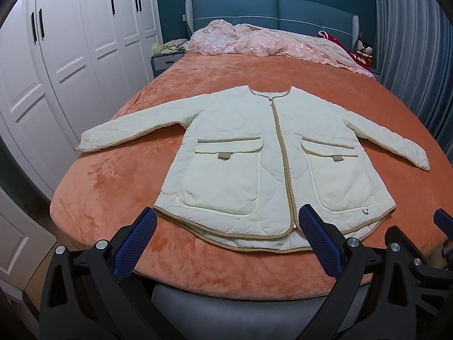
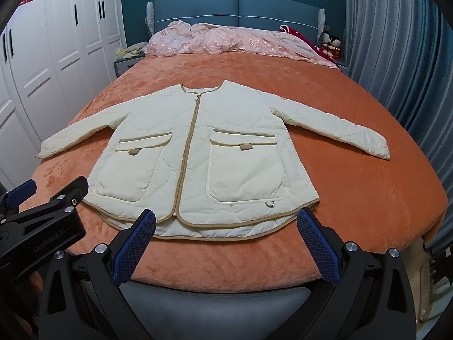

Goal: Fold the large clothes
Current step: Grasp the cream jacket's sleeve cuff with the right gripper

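A cream quilted jacket [image 1: 254, 153] with tan trim, a closed front zip and two flap pockets lies flat, front up, on the orange bedspread [image 1: 113, 187], sleeves spread to both sides. It also shows in the right wrist view [image 2: 203, 147]. My left gripper [image 1: 229, 218] is open and empty, held above the foot of the bed just short of the jacket's hem. My right gripper [image 2: 226, 218] is open and empty, also just short of the hem. The left gripper's body [image 2: 42, 221] shows at the left of the right wrist view.
A crumpled pink quilt [image 1: 254, 39] lies at the blue headboard [image 1: 271, 11]. White wardrobes [image 1: 70, 42] stand along the left, grey-blue curtains [image 1: 410, 42] along the right. A nightstand [image 1: 167, 56] and plush toys [image 2: 331, 44] flank the bed head. The grey footboard [image 1: 235, 303] is below the grippers.
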